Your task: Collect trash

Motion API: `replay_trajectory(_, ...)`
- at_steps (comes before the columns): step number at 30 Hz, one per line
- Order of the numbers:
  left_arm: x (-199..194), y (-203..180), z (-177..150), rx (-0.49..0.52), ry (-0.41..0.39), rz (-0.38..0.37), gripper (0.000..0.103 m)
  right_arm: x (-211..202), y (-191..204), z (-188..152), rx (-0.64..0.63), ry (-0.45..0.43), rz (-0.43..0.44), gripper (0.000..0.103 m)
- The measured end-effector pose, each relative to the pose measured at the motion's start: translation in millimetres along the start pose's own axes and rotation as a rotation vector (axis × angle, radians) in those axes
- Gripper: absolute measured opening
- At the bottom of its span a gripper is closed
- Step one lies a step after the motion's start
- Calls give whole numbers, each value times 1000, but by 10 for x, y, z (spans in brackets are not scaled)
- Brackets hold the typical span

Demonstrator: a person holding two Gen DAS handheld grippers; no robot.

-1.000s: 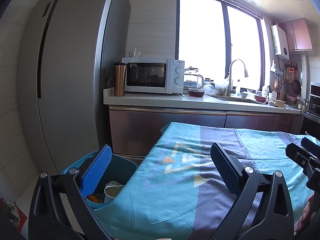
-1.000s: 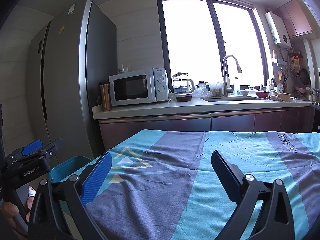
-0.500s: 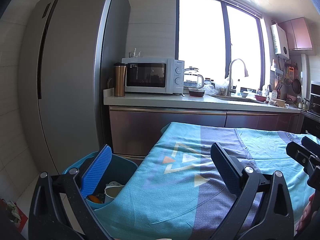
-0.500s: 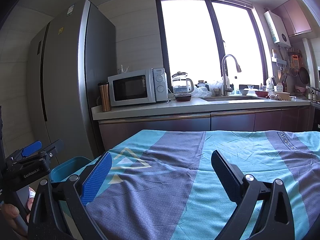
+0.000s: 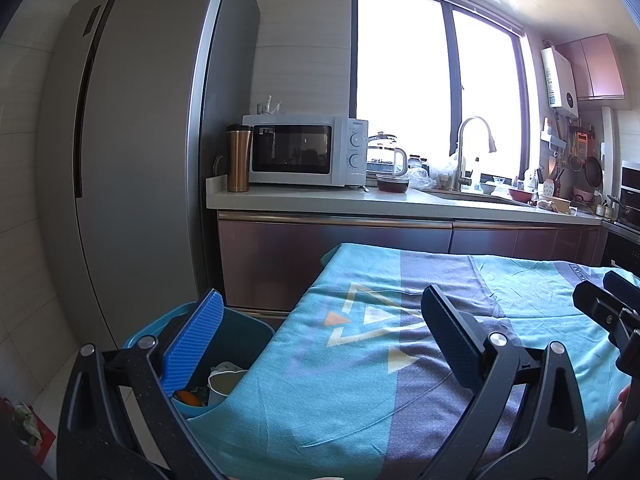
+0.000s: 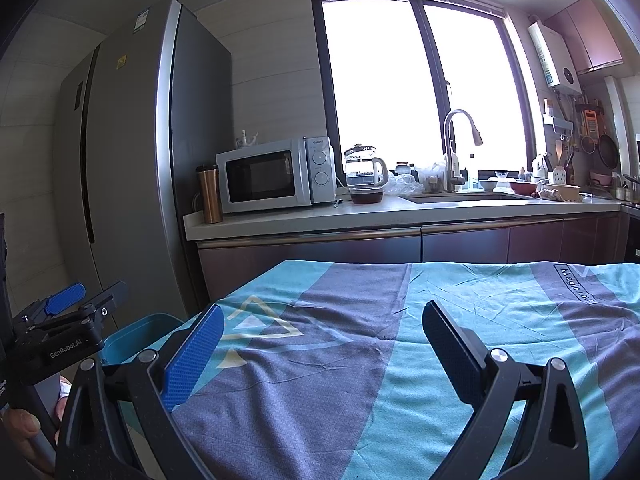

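A teal trash bin (image 5: pixel 240 332) stands on the floor at the table's left end, with a white cup (image 5: pixel 224 380) and an orange scrap (image 5: pixel 188 398) inside; its rim also shows in the right wrist view (image 6: pixel 140 332). My left gripper (image 5: pixel 320 340) is open and empty, held above the table's left edge beside the bin. My right gripper (image 6: pixel 320 352) is open and empty over the cloth-covered table (image 6: pixel 440 300). No trash shows on the cloth.
A grey fridge (image 5: pixel 132 160) stands at left. The counter (image 5: pixel 400 200) behind the table holds a microwave (image 5: pixel 304 150), copper tumbler (image 5: pixel 238 158), kettle, sink and faucet (image 5: pixel 468 152). A red packet (image 5: pixel 28 424) lies on the floor at lower left.
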State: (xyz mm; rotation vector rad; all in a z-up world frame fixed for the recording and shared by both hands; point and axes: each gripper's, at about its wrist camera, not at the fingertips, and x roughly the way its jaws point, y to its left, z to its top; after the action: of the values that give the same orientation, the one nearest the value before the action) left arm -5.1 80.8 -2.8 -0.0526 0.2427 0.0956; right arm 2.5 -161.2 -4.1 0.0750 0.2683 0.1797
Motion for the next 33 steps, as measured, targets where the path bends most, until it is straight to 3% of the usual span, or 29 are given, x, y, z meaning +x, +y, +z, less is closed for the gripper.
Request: replay_trajectory(33,57,-40,-32,12,6,-8,97,17,-4,26,0,-5,2,96)
